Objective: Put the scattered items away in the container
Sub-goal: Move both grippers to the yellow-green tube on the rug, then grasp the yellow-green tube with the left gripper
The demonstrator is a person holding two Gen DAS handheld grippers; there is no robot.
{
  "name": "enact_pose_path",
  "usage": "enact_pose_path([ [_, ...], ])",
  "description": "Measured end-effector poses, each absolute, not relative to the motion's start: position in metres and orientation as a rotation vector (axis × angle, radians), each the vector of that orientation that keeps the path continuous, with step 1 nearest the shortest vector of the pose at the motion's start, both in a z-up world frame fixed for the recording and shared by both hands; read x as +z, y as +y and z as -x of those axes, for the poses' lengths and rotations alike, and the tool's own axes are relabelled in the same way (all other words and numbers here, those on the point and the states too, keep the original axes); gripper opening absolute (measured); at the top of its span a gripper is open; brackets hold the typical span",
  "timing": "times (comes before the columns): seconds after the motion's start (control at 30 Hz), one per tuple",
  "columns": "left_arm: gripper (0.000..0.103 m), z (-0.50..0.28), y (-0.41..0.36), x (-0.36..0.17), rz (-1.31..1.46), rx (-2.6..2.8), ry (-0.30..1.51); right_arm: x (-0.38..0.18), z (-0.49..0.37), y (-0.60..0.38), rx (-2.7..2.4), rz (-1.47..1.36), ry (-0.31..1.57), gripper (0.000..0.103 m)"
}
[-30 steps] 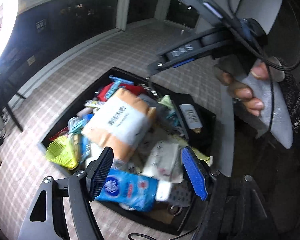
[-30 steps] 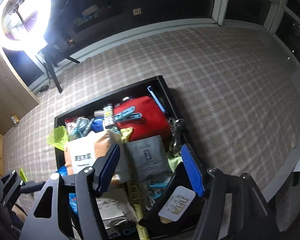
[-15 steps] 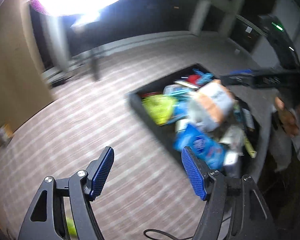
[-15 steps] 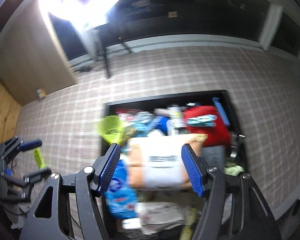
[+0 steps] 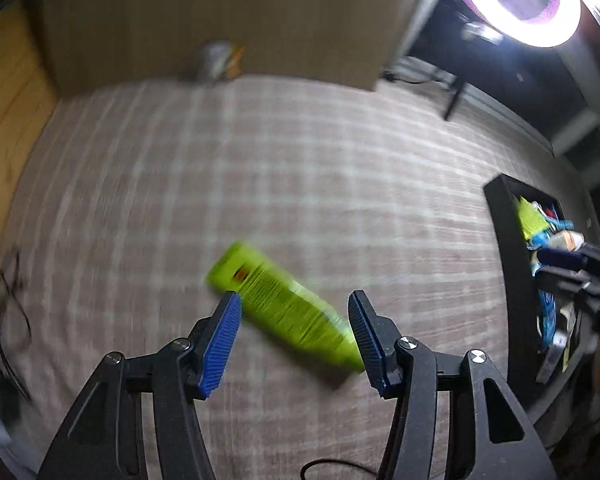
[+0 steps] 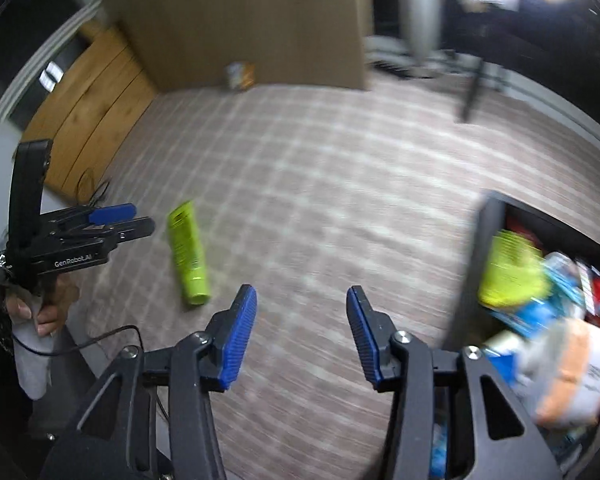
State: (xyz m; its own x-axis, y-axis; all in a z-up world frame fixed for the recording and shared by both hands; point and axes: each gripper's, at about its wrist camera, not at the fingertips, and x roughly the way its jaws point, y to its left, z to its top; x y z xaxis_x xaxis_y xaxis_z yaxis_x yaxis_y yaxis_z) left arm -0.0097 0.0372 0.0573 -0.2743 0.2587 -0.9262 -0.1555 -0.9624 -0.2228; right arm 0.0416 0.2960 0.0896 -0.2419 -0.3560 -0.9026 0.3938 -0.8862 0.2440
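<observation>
My left gripper [image 5: 294, 338], jaws spread and empty, hangs over the green tube [image 5: 284, 307] lying on the checked cloth [image 5: 300, 168]; its long axis runs far-left to near-right. My right gripper [image 6: 302, 334], also spread and empty, sits farther off, near the container [image 6: 470, 280].

Checked tablecloth [image 5: 300, 184] covers the whole surface. Lying on it: a green tube [image 5: 284, 304], flat and alone; a black container [image 5: 516, 276] heaped with packets at the right; small packet [image 6: 240, 75] at far edge.
</observation>
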Motion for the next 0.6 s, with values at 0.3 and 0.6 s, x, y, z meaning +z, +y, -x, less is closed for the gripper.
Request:
enact_pose_path([
  [0.3, 0.035, -0.007, 0.019, 0.003, 1.829, 2.24, -0.547, 0.023, -0.021, 0.2, -1.946, -1.632, 0.056, 0.032],
  [0.6, 0.029, -0.001, 0.014, -0.009, 1.846, 2.234, -0.72, -0.016, -0.024, 0.181, -1.841, -1.7, -0.028, 0.026],
])
